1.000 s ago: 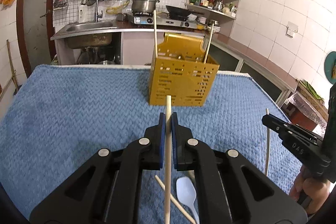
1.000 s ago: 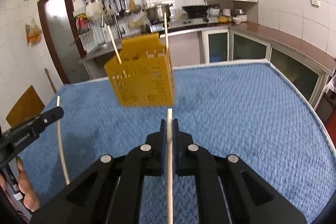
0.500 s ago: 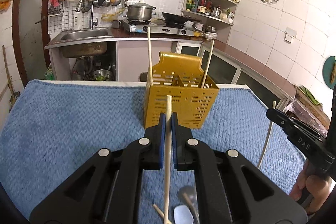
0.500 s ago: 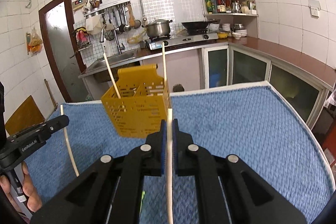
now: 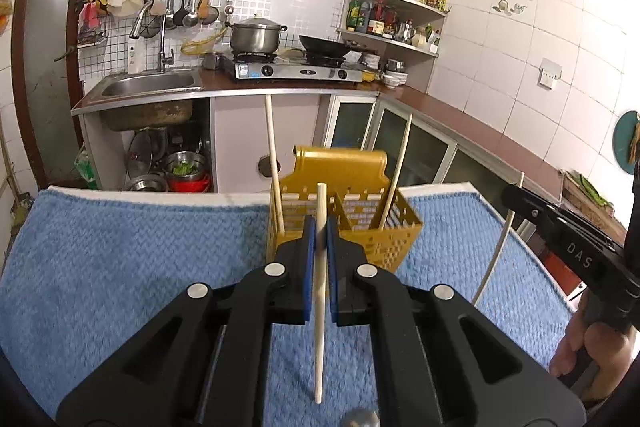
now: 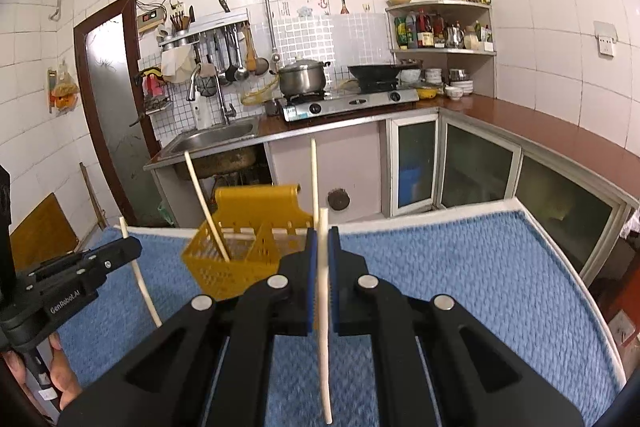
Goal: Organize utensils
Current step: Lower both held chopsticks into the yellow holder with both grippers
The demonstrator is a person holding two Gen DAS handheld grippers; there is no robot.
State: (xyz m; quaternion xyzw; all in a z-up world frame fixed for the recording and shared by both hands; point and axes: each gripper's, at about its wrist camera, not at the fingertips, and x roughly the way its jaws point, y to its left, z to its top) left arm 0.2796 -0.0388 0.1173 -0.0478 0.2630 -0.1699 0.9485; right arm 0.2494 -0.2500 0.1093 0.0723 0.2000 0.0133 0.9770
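A yellow slotted utensil basket (image 5: 360, 223) stands on the blue towel (image 5: 120, 267) with two chopsticks leaning in it; it also shows in the right wrist view (image 6: 240, 259). My left gripper (image 5: 320, 235) is shut on a pale chopstick (image 5: 319, 327), held upright just in front of and above the basket. My right gripper (image 6: 322, 247) is shut on another pale chopstick (image 6: 324, 347), held right of the basket. The right gripper shows at the left wrist view's right edge (image 5: 560, 235); the left gripper shows at the right wrist view's left edge (image 6: 80, 267).
The towel covers a table whose far edge (image 5: 160, 195) faces a kitchen counter with a sink (image 5: 148, 85) and stove (image 5: 288, 67). A metal spoon tip (image 5: 360, 419) peeks out under the left gripper.
Both grippers have risen and moved towards the basket with their chopsticks. The basket now sits lower in both views, and the utensils on the towel have dropped almost out of sight.
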